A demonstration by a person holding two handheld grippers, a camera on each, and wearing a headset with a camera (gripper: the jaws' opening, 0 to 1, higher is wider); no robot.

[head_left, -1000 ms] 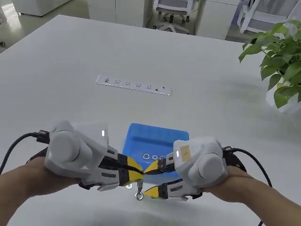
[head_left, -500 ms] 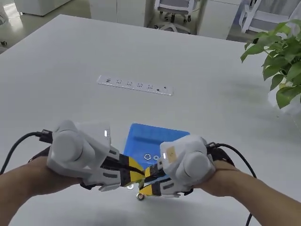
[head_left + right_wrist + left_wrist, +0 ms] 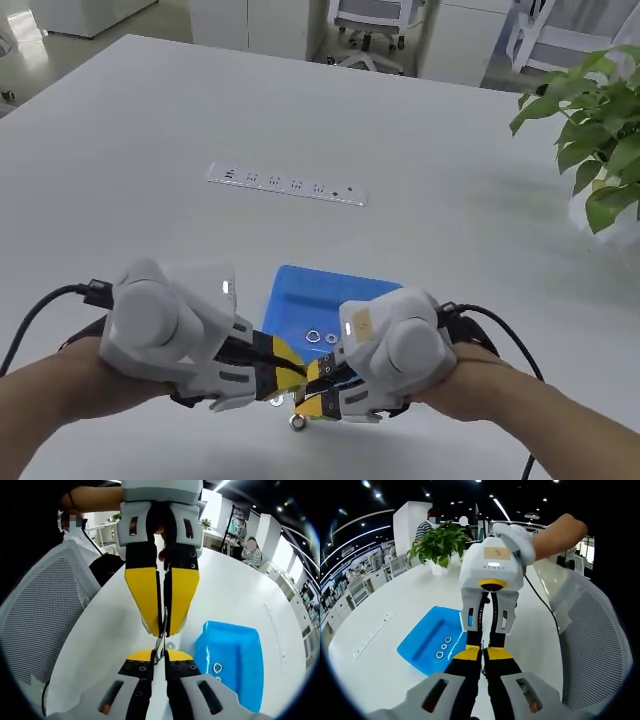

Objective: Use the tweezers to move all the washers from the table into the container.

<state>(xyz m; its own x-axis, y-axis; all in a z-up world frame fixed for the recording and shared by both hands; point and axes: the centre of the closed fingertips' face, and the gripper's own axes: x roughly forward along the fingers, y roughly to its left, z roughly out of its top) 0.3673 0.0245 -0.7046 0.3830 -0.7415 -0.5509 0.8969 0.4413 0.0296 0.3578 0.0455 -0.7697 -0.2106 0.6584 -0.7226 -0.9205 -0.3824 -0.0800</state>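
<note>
Both tools are nose to nose here. The left hand-held gripper comes in head-on at the right hand-held gripper, and a thin pair of metal tweezers runs straight between them. Each one's jaws look pressed together on that strip, the left high up on it and the right lower down, though how firmly either one bites I cannot tell.

Just under the meeting tips, a loose washer lies on the table. The blue container sits just beyond the tips, with a few washers already lying flat in it.

How will these handle? The tweezers look slim, springy and slick, so they could easily twist or slide in a flat-jawed pinch. My read is to hold them mid-body across the two blades, so that a squeeze closes the points. The washer looks small, light, hard and flat on the table, with no edge standing up. I'd catch it across the rim, or with one point through the hole. Pinch it unevenly and it will likely skate away.
</note>
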